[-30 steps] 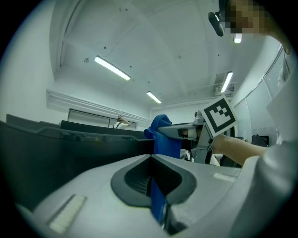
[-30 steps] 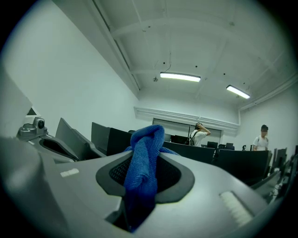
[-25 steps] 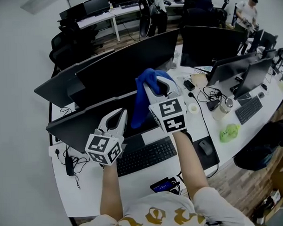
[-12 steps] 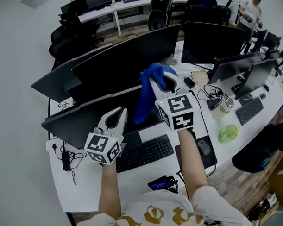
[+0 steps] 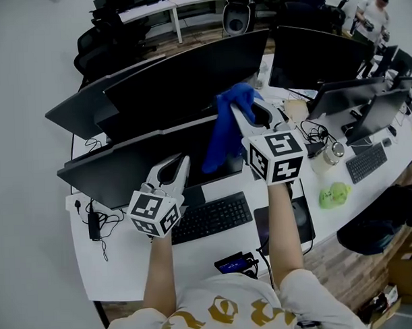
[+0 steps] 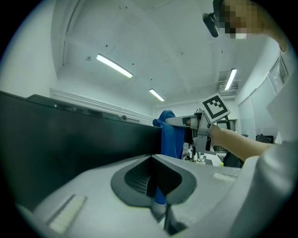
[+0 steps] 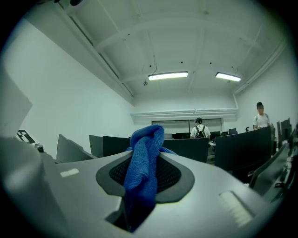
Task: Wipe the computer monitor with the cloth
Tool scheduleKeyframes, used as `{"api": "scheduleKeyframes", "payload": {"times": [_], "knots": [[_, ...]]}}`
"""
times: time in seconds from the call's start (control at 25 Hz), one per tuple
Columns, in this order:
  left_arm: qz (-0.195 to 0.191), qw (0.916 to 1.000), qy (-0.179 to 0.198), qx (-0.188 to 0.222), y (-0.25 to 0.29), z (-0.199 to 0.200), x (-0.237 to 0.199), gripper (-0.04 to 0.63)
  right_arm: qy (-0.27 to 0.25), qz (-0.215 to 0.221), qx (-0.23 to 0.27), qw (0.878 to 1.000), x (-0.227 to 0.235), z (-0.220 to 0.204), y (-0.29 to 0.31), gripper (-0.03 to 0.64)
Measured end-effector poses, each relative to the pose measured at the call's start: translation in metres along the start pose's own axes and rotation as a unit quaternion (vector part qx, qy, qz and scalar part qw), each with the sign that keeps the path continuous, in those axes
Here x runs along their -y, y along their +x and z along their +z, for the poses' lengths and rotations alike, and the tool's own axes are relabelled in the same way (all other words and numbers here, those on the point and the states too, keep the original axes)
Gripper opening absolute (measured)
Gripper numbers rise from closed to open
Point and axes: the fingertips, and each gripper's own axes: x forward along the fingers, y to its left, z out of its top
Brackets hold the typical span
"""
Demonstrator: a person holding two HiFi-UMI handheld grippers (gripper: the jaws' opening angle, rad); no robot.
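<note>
A blue cloth (image 5: 226, 129) hangs from my right gripper (image 5: 241, 105), which is shut on it above the top edge of the near black monitor (image 5: 132, 166). In the right gripper view the blue cloth (image 7: 142, 173) is pinched between the jaws and bulges over their tips. My left gripper (image 5: 181, 165) sits lower left, its tip against the monitor's front, jaws shut with nothing in them. From the left gripper view, the dark monitor (image 6: 70, 148) fills the left side, with the cloth (image 6: 171, 139) and right gripper (image 6: 184, 122) beyond it.
A keyboard (image 5: 211, 219), a mouse (image 5: 299, 213) on a dark pad and a phone (image 5: 234, 263) lie on the white desk (image 5: 128, 264). More monitors (image 5: 183, 77) stand behind. Cables, a bottle (image 5: 325, 159) and a green object (image 5: 334, 194) are at right. A person (image 5: 369, 16) stands far back.
My right gripper has carried the blue cloth to the right and slightly up along the monitor's top edge. The left gripper has stayed at the monitor's lower front.
</note>
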Motion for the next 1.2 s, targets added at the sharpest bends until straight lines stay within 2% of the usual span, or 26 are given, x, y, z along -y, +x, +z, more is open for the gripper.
{"api": "scheduleKeyframes", "payload": {"times": [0.16, 0.36, 0.52, 0.92, 1.2], "knots": [[0.001, 1.0, -0.002, 0.003, 0.003, 0.0, 0.002, 0.0, 0.03, 0.007, 0.007, 0.999, 0.007, -0.002, -0.002, 0.131], [-0.007, 1.0, -0.005, -0.004, 0.008, -0.005, 0.013, 0.0, 0.1, 0.04, 0.012, 0.994, 0.019, -0.006, -0.003, 0.133], [-0.004, 0.9999, -0.003, -0.01, 0.009, -0.007, 0.015, 0.0, 0.128, 0.049, 0.019, 0.99, 0.023, -0.006, -0.005, 0.133], [0.002, 0.9999, 0.002, -0.017, 0.013, -0.007, 0.015, 0.0, 0.182, 0.042, 0.042, 0.981, 0.045, -0.012, -0.013, 0.133], [0.006, 0.9997, -0.002, -0.024, 0.013, -0.014, 0.012, 0.0, 0.217, 0.031, 0.04, 0.975, 0.057, -0.031, -0.014, 0.13]]}}
